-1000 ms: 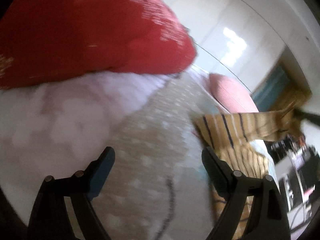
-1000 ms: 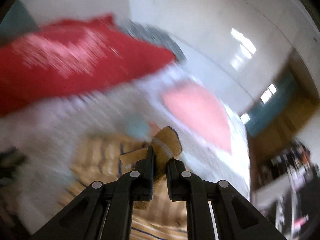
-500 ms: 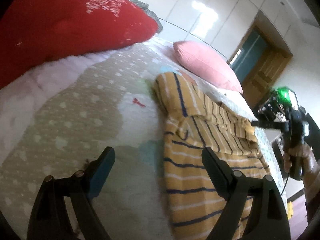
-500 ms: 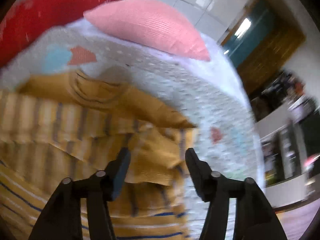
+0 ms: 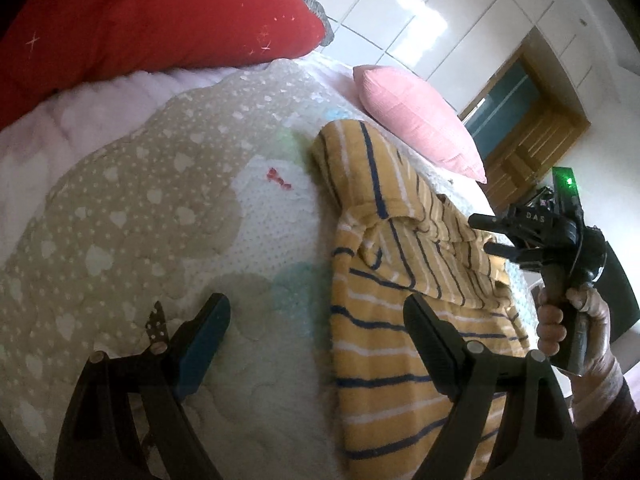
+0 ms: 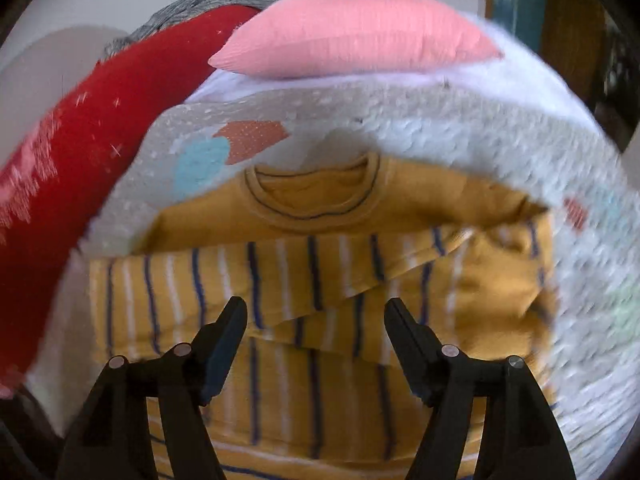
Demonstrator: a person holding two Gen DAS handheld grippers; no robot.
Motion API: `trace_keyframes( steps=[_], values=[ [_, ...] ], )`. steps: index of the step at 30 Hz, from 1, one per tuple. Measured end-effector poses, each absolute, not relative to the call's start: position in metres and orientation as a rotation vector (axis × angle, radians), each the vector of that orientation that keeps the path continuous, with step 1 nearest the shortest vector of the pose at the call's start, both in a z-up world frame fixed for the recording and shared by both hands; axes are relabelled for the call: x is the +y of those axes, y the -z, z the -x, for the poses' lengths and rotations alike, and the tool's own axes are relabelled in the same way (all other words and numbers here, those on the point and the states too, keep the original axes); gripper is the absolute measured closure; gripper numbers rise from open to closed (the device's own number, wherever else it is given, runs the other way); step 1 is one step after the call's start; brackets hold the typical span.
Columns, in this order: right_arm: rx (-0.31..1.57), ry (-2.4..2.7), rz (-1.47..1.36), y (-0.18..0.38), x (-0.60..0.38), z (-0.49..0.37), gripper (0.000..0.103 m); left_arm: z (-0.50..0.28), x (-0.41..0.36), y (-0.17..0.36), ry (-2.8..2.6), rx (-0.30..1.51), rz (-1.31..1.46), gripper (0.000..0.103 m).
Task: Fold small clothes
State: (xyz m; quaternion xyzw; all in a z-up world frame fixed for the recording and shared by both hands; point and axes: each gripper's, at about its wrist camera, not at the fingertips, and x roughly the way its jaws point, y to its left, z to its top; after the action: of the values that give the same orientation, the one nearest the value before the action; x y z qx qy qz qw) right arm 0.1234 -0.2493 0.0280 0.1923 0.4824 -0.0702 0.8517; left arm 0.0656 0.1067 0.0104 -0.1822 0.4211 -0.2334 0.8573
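Note:
A small mustard-yellow sweater with navy and white stripes [image 5: 400, 280] lies on the quilted bed cover, both sleeves folded across its chest; it also shows in the right wrist view [image 6: 320, 280] with its round neckline [image 6: 312, 192] at the far end. My left gripper [image 5: 316, 320] is open and empty, hovering over the sweater's left edge and the quilt. My right gripper [image 6: 316, 316] is open and empty, just above the folded sleeves. It also shows in the left wrist view [image 5: 488, 236], held by a hand at the sweater's right side.
The quilt [image 5: 160, 200] has heart and dot patches. A red pillow [image 5: 140, 20] lies at the far left, a pink pillow [image 5: 416, 116] beyond the sweater. A wooden door [image 5: 532, 132] and white tiled wall stand behind the bed.
My right gripper let go of the sleeve it held, opened and drew back over the sweater. The sleeve now lies folded across the chest. My left gripper stayed open and swung towards the sweater.

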Motion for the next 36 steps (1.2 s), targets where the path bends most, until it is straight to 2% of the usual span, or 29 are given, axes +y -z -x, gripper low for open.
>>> trace_keyframes(
  steps=[8, 11, 12, 14, 17, 23, 24, 29, 36],
  values=[
    [0.954, 0.283, -0.678, -0.011, -0.299, -0.122, 0.028, -0.068, 0.102, -0.011, 0.543, 0.892, 0.407, 0.016],
    [0.941, 0.317, -0.691, -0.006, -0.308, -0.141, 0.036, -0.068, 0.102, -0.011, 0.545, 0.886, 0.413, 0.016],
    [0.956, 0.332, -0.7, -0.001, -0.311, -0.146, 0.059, -0.068, 0.102, -0.011, 0.545, 0.887, 0.415, 0.015],
    [0.995, 0.357, -0.722, 0.008, -0.317, -0.154, 0.092, -0.07, 0.102, -0.01, 0.542, 0.89, 0.421, 0.016],
    [0.957, 0.316, -0.689, -0.016, -0.309, -0.154, 0.094, -0.071, 0.104, -0.011, 0.545, 0.89, 0.433, 0.016],
    [0.694, 0.137, -0.593, -0.139, -0.289, -0.104, 0.095, -0.073, 0.114, -0.018, 0.612, 0.877, 0.557, 0.015],
    [0.672, 0.123, -0.598, -0.147, -0.29, -0.09, 0.095, -0.074, 0.114, -0.02, 0.627, 0.868, 0.575, 0.012],
    [0.718, 0.107, -0.568, -0.13, -0.29, -0.051, 0.095, -0.102, 0.082, -0.021, 0.793, 0.947, 0.766, 0.004],
    [0.815, 0.098, -0.657, -0.059, -0.305, -0.027, 0.095, -0.159, 0.037, 0.012, 0.719, 1.058, 0.856, 0.004]
  ],
)
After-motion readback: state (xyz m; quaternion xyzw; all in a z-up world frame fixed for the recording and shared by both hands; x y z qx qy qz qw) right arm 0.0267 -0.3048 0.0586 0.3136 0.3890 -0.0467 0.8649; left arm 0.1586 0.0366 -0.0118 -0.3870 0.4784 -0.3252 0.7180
